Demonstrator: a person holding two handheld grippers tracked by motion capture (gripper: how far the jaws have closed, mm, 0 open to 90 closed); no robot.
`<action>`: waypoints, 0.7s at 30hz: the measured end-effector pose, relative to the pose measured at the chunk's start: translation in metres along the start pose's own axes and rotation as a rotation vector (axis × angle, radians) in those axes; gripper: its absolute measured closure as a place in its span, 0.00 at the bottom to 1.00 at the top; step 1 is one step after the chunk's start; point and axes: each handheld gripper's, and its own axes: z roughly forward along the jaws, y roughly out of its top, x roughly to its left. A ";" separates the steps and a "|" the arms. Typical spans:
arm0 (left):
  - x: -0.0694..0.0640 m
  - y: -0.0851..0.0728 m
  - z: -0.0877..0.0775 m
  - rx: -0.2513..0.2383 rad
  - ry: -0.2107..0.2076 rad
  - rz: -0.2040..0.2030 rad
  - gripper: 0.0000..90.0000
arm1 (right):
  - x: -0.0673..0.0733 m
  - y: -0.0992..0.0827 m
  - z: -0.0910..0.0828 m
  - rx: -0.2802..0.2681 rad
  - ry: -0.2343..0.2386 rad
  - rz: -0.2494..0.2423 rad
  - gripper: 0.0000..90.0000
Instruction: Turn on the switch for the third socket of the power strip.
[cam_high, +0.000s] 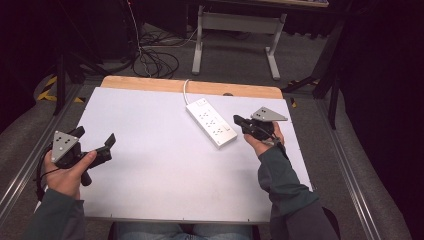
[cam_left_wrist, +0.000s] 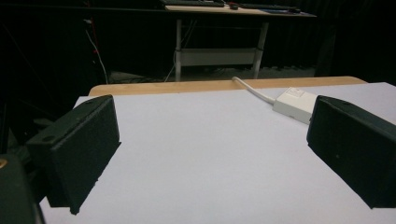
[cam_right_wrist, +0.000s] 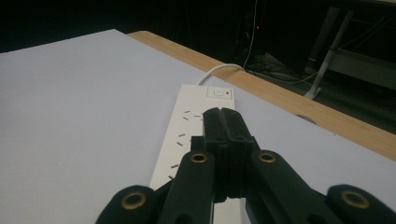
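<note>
A white power strip lies slantwise on the white table top, its cable running off the far edge. My right gripper sits just right of the strip's near end, jaws shut with nothing between them. In the right gripper view the closed right gripper hovers above the power strip, pointing along it toward the switch. My left gripper rests at the table's left edge, open and empty. In the left gripper view the wide-apart left gripper frames bare table, with the power strip beyond.
A wooden strip borders the table's far edge. Beyond it stand a grey desk frame and tangled cables on the floor. Metal rails run along both sides of the table.
</note>
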 end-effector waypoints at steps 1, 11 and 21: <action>0.000 0.000 0.000 -0.001 0.000 0.000 0.03 | 0.000 0.000 -0.002 -0.002 -0.001 0.004 1.00; 0.000 0.001 0.002 0.000 -0.003 -0.003 0.03 | 0.002 -0.003 -0.021 -0.029 -0.002 0.022 1.00; -0.001 0.001 0.002 0.000 -0.006 -0.004 0.03 | 0.007 -0.005 -0.040 -0.061 0.014 0.031 1.00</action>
